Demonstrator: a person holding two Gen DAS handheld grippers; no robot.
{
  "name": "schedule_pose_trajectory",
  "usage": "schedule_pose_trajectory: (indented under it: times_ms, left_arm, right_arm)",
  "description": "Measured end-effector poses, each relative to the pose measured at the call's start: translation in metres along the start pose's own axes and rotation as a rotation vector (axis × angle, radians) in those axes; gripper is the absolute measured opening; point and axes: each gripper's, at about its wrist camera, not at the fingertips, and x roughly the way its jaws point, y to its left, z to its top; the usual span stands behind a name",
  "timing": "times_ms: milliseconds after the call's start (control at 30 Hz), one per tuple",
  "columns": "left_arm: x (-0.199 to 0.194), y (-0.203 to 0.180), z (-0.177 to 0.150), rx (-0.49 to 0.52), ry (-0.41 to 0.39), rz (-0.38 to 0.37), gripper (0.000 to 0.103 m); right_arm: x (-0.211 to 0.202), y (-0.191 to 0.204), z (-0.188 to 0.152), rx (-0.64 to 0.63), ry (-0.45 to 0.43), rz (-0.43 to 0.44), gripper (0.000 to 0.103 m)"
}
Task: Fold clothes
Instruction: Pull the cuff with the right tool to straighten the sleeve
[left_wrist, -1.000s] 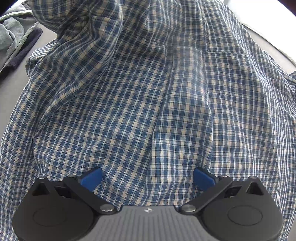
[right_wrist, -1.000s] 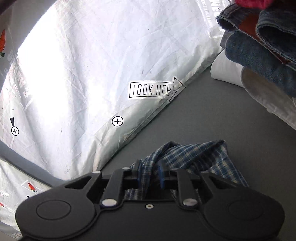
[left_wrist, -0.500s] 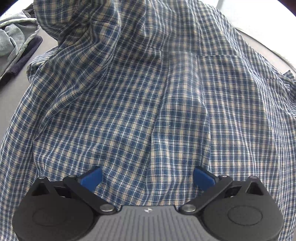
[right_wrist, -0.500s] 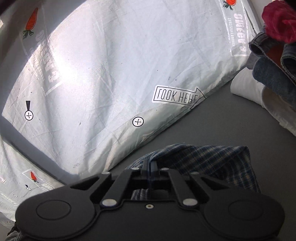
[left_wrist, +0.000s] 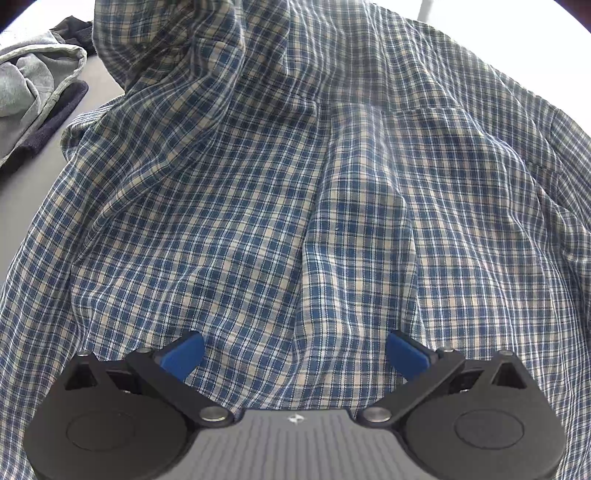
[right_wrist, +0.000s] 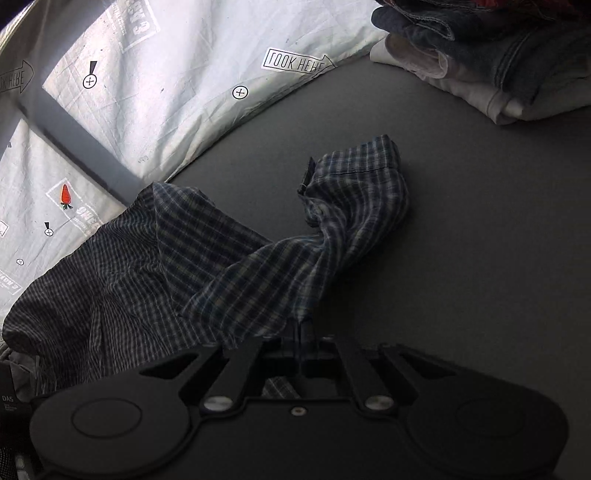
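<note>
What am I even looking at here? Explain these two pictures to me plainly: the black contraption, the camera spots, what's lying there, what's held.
There is no robot: a person holds a two-finger gripper in each hand, and each carries a camera looking along its fingers. That black shape at the bottom of each picture is the tool itself.

In the left view, the left gripper has its jaws wide open above a blue plaid shirt, gripping nothing. A grey garment lies beside it.

In the right view, the right gripper has its jaws shut on a fold of that shirt, spread over a grey table. Folded clothes are stacked further back, and printed white sheeting hangs beyond the table.
</note>
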Motion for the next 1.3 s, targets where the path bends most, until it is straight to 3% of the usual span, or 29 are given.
schedule_pose_trajectory:
  times_ms: [133, 200, 367, 467, 633, 733, 767, 800, 900, 1033, 1100, 1200, 1300]
  left_arm:
    - [-0.009, 0.006, -0.027, 0.006, -0.006, -0.001, 0.103]
    - [-0.012, 0.007, -0.033, 0.009, 0.004, -0.002, 0.103]
    - [-0.022, 0.010, -0.050, 0.019, 0.011, -0.006, 0.103]
    - [-0.027, 0.011, -0.060, 0.022, 0.000, -0.007, 0.103]
    - [-0.036, 0.012, -0.072, 0.023, -0.008, -0.007, 0.103]
    - [-0.030, 0.007, -0.059, 0.025, -0.014, -0.007, 0.103]
    - [-0.030, 0.008, -0.056, 0.025, -0.016, -0.007, 0.103]
    - [-0.029, 0.009, -0.053, 0.025, -0.017, -0.007, 0.103]
    - [-0.033, 0.009, -0.057, 0.025, -0.024, -0.007, 0.103]
    - [-0.025, 0.013, -0.050, 0.028, -0.032, -0.008, 0.103]
    - [-0.020, 0.012, -0.047, 0.029, -0.034, -0.009, 0.103]
    - [-0.011, 0.012, -0.040, 0.029, -0.038, -0.008, 0.103]
    - [0.007, 0.014, -0.026, 0.031, -0.041, -0.010, 0.103]
  right_arm:
    - [-0.016, 0.002, 0.014, -0.001, -0.094, -0.027, 0.005]
    - [-0.016, 0.008, 0.023, -0.048, -0.123, -0.063, 0.011]
    - [-0.009, 0.017, 0.042, -0.124, -0.173, -0.111, 0.012]
    - [0.004, 0.025, 0.053, -0.188, -0.188, -0.136, 0.024]
    - [0.048, 0.032, 0.063, -0.281, -0.095, -0.180, 0.026]
    - [0.063, 0.034, 0.057, -0.353, -0.024, -0.246, 0.026]
    - [0.066, 0.033, 0.055, -0.373, -0.008, -0.263, 0.023]
    - [0.065, 0.032, 0.053, -0.379, -0.009, -0.273, 0.011]
    - [0.041, 0.027, 0.053, -0.344, -0.118, -0.246, 0.005]
    - [-0.024, 0.009, 0.056, -0.174, -0.416, -0.185, 0.005]
    - [-0.053, -0.005, 0.056, -0.095, -0.518, -0.189, 0.005]
    - [-0.060, -0.027, 0.053, -0.049, -0.512, -0.242, 0.009]
    - [-0.040, -0.056, 0.041, 0.033, -0.366, -0.319, 0.017]
